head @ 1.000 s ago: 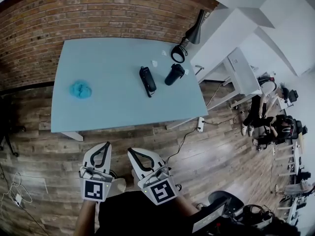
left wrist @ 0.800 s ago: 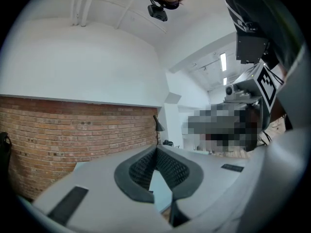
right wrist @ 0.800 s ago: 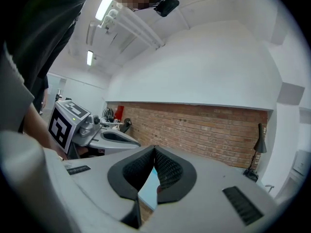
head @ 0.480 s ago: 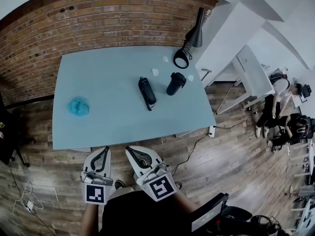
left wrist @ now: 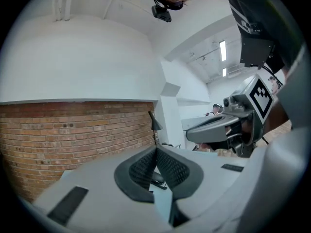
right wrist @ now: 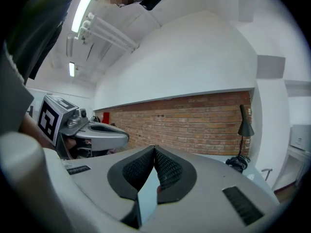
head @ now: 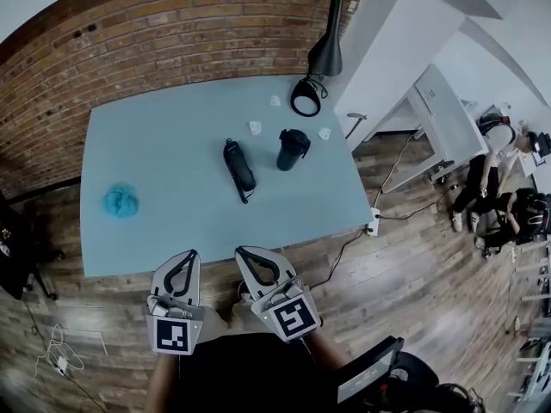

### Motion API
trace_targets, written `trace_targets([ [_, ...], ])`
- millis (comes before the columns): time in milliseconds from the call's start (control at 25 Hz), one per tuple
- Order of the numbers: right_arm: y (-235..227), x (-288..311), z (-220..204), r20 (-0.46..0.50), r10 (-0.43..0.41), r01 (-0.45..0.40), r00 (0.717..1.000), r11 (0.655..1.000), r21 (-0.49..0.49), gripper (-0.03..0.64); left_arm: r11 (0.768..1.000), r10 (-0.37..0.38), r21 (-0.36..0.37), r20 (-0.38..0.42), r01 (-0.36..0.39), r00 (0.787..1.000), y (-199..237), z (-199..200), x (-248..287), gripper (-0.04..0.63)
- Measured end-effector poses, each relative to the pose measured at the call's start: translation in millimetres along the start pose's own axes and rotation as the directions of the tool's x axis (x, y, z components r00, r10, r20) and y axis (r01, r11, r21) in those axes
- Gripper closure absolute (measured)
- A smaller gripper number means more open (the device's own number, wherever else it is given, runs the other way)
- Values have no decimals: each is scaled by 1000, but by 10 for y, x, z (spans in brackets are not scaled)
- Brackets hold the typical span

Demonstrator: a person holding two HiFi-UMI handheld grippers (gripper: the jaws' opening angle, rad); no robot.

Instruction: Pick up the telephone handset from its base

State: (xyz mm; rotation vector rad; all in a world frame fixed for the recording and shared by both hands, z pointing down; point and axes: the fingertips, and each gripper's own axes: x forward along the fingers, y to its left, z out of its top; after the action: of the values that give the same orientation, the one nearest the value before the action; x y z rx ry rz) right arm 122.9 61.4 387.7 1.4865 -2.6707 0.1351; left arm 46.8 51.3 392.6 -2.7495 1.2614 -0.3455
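Currently the left gripper and right gripper sit closer to the table's near edge than a second ago, jaws pressed together, empty. The telephone handset lies mid-table, near what looks like its base. A brick wall stands beyond.

Left tongs and right tongs point forward side by side, jaws together.

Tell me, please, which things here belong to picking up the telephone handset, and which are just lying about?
For the job:
- telephone on the table
- left gripper and right gripper, both shut and empty, short of the table

Just lying about:
- black cup
- desk lamp
- crumpled blue cloth
- white scraps
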Motion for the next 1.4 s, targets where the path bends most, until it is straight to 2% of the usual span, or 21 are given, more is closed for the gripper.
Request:
trace_targets([
  [40, -70, -11, -35, -8, -11, 11, 1000, 1000, 9, 604, 1000, -9, -3, 6, 9, 1000, -36, 15, 50, 570],
  [160, -206, 9, -113, -37, -35, 36, 999, 999, 31, 604, 999, -38, -17, -57, 37, 998, -80, -112, 116, 570],
  [280, -302, 118, -140, -62, -54, 55, 997, 998, 18, 604, 998, -50, -47, -69, 47, 996, 17, -228, 183, 571],
  [480, -333, 388, -108, -80, -91, 90, 993, 996, -23, 604, 995, -76, -62, -52, 73, 996, 305, -381, 314, 571],
  [680, -293, 771, 48, -97, -101, 97, 990, 994, -52, 604, 993, -100, -64, 5, 100, 995, 670, -315, 501, 571],
  [840, -186, 1161, 132, -114, -88, 80, 990, 994, -74, 604, 990, -108, -86, 21, 110, 994, 1014, -406, 597, 571],
  [960, -51, 1428, 120, -142, -67, 50, 988, 992, -115, 604, 991, -89, -95, 33, 91, 996, 1344, -558, 646, 570],
  [1160, 90, 1655, -240, -222, -39, 6, 974, 989, -146, 603, 993, -38, -110, 43, 43, 998, 1763, -761, 517, 570],
  [1400, -250, 1761, -841, -333, -49, 12, 942, 994, -112, 604, 993, 2, -120, -73, -11, 997, 1849, -1048, 466, 571],
])
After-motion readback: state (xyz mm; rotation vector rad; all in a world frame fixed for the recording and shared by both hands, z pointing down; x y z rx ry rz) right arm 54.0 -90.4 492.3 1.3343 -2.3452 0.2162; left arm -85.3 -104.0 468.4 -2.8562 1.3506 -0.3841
